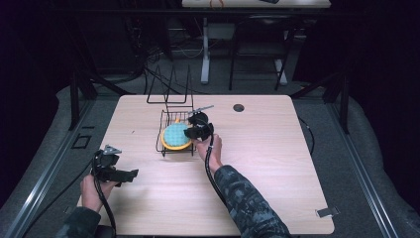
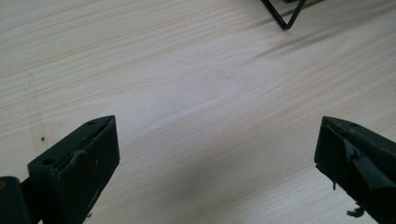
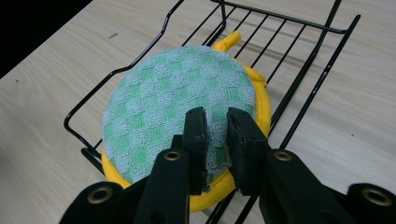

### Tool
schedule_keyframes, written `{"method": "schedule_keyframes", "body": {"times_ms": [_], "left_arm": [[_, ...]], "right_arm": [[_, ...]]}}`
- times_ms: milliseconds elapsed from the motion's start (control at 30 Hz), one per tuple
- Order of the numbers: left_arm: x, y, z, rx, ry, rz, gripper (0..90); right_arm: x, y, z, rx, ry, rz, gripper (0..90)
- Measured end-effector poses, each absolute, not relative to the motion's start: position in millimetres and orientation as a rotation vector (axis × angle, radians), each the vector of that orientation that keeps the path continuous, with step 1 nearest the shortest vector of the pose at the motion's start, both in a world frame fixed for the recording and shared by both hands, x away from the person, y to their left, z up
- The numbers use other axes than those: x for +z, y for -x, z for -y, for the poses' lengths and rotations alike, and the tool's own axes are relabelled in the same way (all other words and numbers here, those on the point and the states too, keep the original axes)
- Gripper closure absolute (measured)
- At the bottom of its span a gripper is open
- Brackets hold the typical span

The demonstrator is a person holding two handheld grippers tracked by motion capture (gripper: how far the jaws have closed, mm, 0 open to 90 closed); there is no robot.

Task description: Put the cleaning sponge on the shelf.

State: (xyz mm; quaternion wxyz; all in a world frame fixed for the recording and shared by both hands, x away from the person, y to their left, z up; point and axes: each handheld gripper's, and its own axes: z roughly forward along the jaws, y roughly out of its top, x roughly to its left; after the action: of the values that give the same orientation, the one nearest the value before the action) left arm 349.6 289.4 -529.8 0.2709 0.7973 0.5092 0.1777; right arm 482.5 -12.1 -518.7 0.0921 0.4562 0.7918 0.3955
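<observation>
My left gripper (image 1: 130, 174) rested nearest to me at the near left edge of the table (image 1: 277, 163), its jaws spread wide with nothing but bare wood between them, well apart from the work. Farther out, near the table's middle, my right gripper (image 3: 217, 128) sat over the round scrubbing pad (image 3: 173, 102), green-and-white checked on top with a yellow rim. Its jaws stood only a narrow gap apart, right over the checked face near the pad's near edge. I could not tell whether the pads still pinched any fabric, so I judged the grip was just loosened. The pad lay inside the black wire rack (image 3: 299, 84), flat on its bars and tilted slightly against the near rim, so I judged the placing as good as done; what was left was to open fully and lift clear without dragging the pad along. Counting what I could see: two grippers, one scrubbing pad, one wire rack with its upright prongs at the far side, one table, and one small dark hole (image 1: 238, 107) in the tabletop beyond the rack.
</observation>
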Motion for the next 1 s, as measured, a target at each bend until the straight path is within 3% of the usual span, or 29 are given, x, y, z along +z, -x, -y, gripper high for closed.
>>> {"method": "schedule_keyframes", "body": {"times_ms": [200,700,1000], "left_arm": [[-530,-350,-289,0.476,-2.148,-1.371,0.2],[-530,-350,-288,0.484,-2.150,-1.377,0.1],[-530,-349,-287,0.487,-2.150,-1.377,0.1]], "right_arm": [[-508,-476,15,1.180,-1.303,-2.374,68.3],[-488,-434,61,1.236,-1.111,-2.454,31.9],[-477,-416,89,1.194,-1.045,-2.470,15.6]]}}
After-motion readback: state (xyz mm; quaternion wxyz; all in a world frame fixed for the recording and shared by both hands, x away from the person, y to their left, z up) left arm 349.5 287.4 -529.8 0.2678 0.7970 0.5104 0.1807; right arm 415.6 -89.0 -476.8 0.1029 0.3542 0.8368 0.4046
